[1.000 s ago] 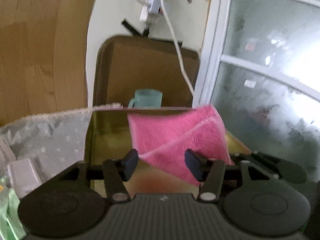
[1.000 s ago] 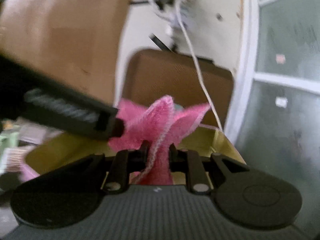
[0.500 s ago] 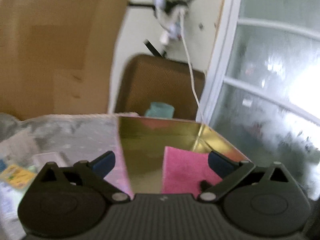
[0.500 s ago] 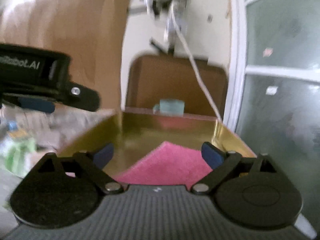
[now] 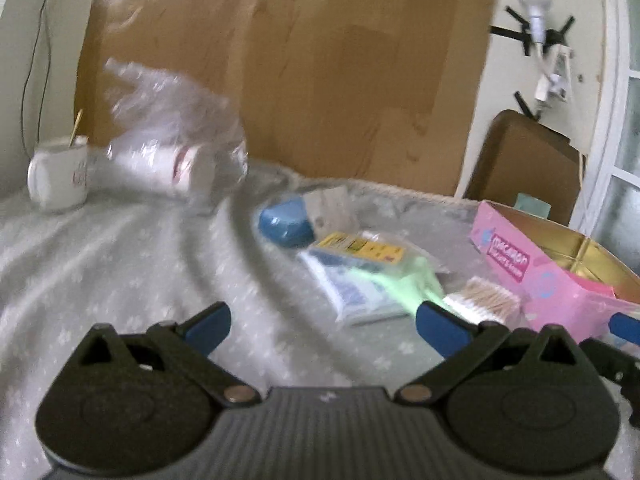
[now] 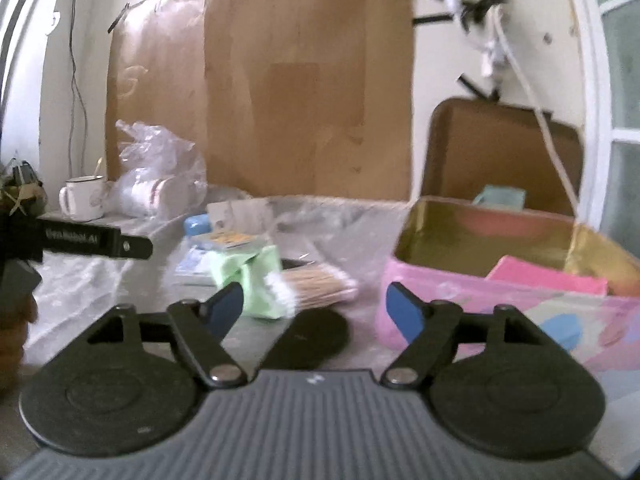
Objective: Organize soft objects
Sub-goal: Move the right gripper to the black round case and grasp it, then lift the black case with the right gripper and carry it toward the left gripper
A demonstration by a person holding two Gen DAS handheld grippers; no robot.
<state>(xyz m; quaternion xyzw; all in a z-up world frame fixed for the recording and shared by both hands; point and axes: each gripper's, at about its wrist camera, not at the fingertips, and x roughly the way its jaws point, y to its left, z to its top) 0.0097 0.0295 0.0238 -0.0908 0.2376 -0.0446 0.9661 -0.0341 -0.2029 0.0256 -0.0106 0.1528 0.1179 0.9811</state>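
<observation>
The pink towel [image 6: 548,274] lies folded inside the pink box [image 6: 440,280] with the gold lining, at the right. My right gripper [image 6: 316,310] hovers left of the box. Its jaws are closing and hold nothing. My left gripper [image 5: 324,328] is open wide over the grey dotted cloth [image 5: 120,264], also with nothing in it. In front of it lie a blue soft item [image 5: 284,226], a green packet [image 5: 416,276] and a bundle of cotton swabs [image 5: 484,298]. The pink box [image 5: 520,256] is at that view's right edge.
A white mug [image 6: 82,198] and a plastic bag of cups [image 6: 160,176] stand at the back left. Cardboard [image 6: 304,80] leans on the wall. A brown tray [image 6: 500,148] and a teal cup [image 6: 500,196] are behind the box. A black disc [image 6: 312,334] lies under the right gripper.
Both grippers let go of the pink towel, which dropped into the box. Both opened and swung left, away from the box; the left one went farther and faces the cluttered cloth.
</observation>
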